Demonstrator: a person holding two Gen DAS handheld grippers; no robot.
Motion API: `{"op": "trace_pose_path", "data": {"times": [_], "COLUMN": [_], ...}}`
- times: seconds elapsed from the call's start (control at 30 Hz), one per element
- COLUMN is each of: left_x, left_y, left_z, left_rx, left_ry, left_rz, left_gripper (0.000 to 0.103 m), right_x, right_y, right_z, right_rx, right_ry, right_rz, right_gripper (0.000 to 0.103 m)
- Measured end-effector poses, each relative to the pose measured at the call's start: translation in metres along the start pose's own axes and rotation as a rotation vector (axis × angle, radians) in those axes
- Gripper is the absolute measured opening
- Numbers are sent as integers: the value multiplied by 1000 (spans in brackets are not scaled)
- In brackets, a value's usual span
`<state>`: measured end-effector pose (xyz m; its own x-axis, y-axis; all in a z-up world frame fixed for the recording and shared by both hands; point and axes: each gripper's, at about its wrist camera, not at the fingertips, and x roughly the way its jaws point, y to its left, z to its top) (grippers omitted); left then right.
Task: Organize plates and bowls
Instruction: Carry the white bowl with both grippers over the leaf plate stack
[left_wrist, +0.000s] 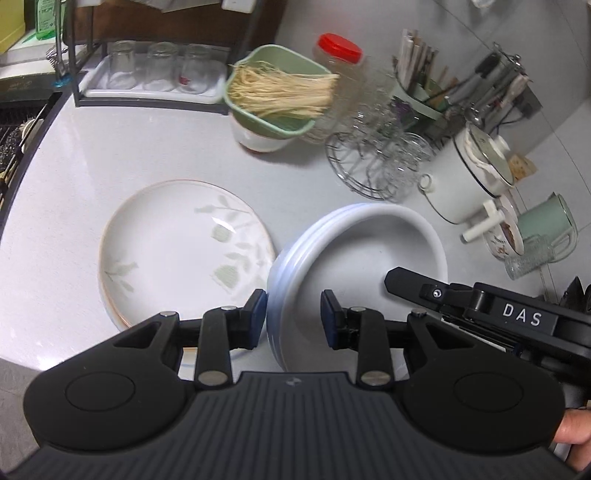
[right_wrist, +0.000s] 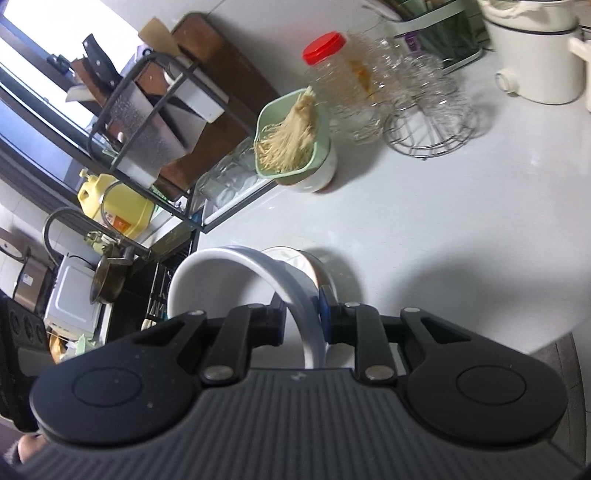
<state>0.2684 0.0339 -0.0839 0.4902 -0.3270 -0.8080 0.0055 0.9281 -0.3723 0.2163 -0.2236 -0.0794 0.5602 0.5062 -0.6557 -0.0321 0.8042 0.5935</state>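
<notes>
A stack of white bowls (left_wrist: 373, 251) sits on the white counter, right of a leaf-patterned plate stack (left_wrist: 177, 251). My left gripper (left_wrist: 293, 314) straddles the near rim of the bowl stack, one blue pad outside and one inside, with a gap either side. My right gripper (left_wrist: 424, 291) enters from the right over the bowls' right rim. In the right wrist view the right gripper (right_wrist: 303, 314) is shut on the white bowl's rim (right_wrist: 303, 306), and the plate (right_wrist: 291, 258) shows just behind it.
A green basket of noodles (left_wrist: 273, 92) rests on a white bowl at the back. A red-capped jar (left_wrist: 338, 70), wire rack (left_wrist: 376, 162), white pot (left_wrist: 476, 173), mugs (left_wrist: 543, 229) and glasses tray (left_wrist: 155, 74) crowd the back and right. A sink (right_wrist: 110, 280) lies left.
</notes>
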Motion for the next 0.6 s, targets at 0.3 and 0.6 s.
{"op": "trace_pose_path", "data": {"times": [0.3, 0.6], "left_x": [18, 66], "left_y": [60, 100], "left_z": [29, 40], "left_rx": [0, 17], "left_ry": [23, 138], "left_rz": [30, 5], "left_gripper": [36, 36], "right_x": [62, 118], "right_y": [39, 46], "right_z": [7, 0], "right_rx": [-38, -12], "right_ry": [53, 133], "right_rz": [-18, -130], "right_gripper": [22, 22]}}
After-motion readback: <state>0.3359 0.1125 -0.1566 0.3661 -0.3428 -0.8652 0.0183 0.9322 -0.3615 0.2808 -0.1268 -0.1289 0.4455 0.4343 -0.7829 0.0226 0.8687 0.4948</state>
